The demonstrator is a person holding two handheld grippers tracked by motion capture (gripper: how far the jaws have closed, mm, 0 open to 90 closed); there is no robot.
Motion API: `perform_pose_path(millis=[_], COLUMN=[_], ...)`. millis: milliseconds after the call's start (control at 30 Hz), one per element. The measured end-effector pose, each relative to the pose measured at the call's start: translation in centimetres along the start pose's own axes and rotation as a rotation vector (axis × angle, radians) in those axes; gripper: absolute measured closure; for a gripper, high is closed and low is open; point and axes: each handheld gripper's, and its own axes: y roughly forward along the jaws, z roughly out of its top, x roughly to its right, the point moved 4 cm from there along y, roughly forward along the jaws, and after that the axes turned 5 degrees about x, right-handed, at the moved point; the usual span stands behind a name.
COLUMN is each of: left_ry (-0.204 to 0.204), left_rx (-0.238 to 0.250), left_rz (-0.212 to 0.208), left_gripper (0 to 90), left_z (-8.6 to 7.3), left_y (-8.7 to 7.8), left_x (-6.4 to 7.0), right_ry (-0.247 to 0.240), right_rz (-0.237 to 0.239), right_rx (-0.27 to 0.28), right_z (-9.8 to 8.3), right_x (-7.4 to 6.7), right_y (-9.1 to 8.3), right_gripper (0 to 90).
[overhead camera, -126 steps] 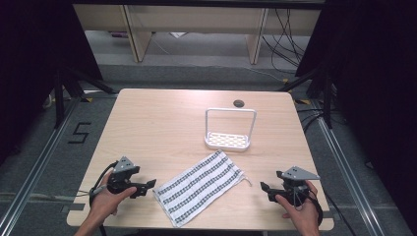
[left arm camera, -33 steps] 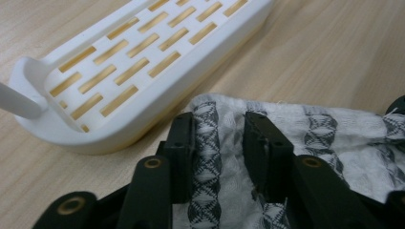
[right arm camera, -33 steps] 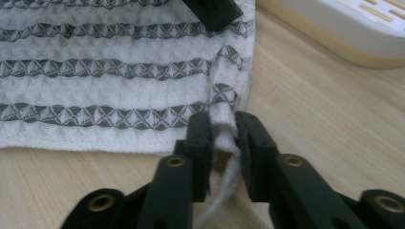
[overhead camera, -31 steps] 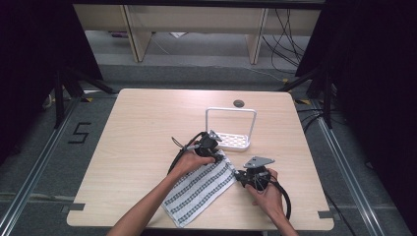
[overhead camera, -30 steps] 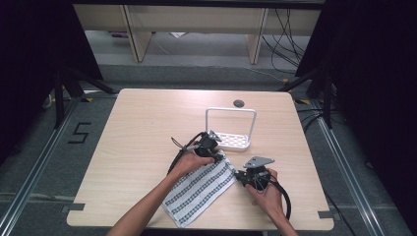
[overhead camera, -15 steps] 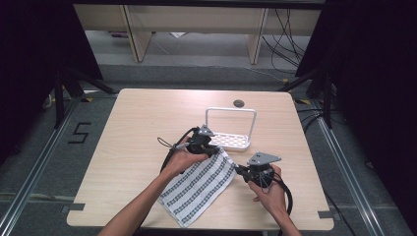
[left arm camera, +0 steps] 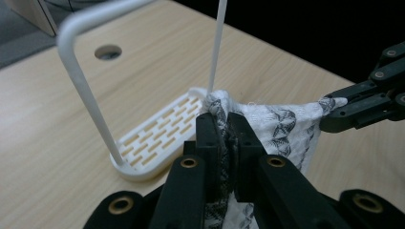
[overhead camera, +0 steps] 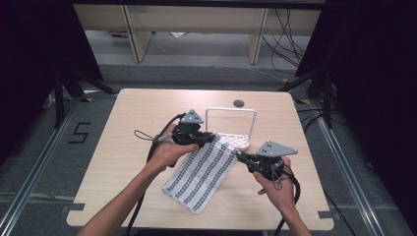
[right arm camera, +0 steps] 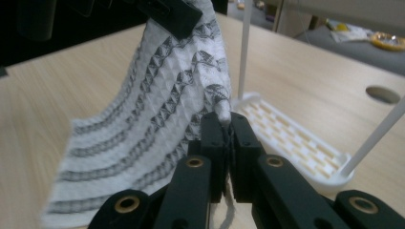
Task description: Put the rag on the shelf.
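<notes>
Both pairs of jaws are pressed tight on cloth: the left gripper (left arm camera: 223, 136) clamps one far corner of the striped towel (overhead camera: 204, 169) and the right gripper (right arm camera: 227, 131) clamps the other, so nothing of a gap shows between either set of fingers. The left jaws have just been closing, with the towel between them.

In the high view the towel's near end lies flat on the wooden table (overhead camera: 113, 162), close to the person's edge, while its far edge is lifted and stretched between the left gripper (overhead camera: 212, 138) and the right gripper (overhead camera: 242, 157). The cloth slopes up from the tabletop to that held edge.

Just beyond the raised edge stands the white rack (overhead camera: 231, 125), a slotted base with a tall hoop rising from it. In the left gripper view the hoop's thin uprights stand directly behind the pinched corner, with the towel nearly touching the base (left arm camera: 153, 140).

Farther back a round hole (overhead camera: 239, 103) sits in the tabletop, and past the table's edge lie floor cables (overhead camera: 290, 37).
</notes>
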Motion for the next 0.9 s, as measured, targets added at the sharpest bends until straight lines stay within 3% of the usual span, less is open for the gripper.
perform_pose_path(millis=[33,67,100,267,300,533,567,900], left_ry=[0.004,0.004,0.016,0.012,0.006,-0.024,-0.024,-0.037], left_rx=[0.012,0.012,0.037,0.069,0.079,0.110,0.110,0.140], left_rz=[0.003,0.003,0.005,0.012,0.016,0.028,0.028,0.068], left_gripper=[84.4,84.4,84.4,84.4,84.3,84.2,84.2,84.2], left_z=[0.6,0.6,1.8,3.6,4.2,5.3,5.3,8.6], left_y=[-0.4,-0.4,-1.1,-1.9,-1.9,-1.0,-1.0,-0.4], left_x=[0.2,0.2,0.5,0.7,0.7,0.4,0.4,-0.5], right_ry=[-0.032,-0.032,-0.068,-0.097,-0.135,-0.117,-0.139,-0.155], right_rz=[0.001,0.001,-0.021,-0.057,-0.075,-0.090,-0.100,-0.148], right_rx=[0.016,0.016,0.043,0.083,0.096,0.068,0.072,0.063], right_z=[0.8,0.8,2.7,5.0,6.3,8.5,8.8,11.5], right_x=[0.1,0.1,0.1,0.7,1.3,2.4,2.7,4.2], right_y=[-0.3,-0.3,-1.1,-1.9,-2.3,-2.6,-2.5,-2.7], right_gripper=[87.4,87.4,87.4,87.4,87.4,87.4,87.4,87.3])
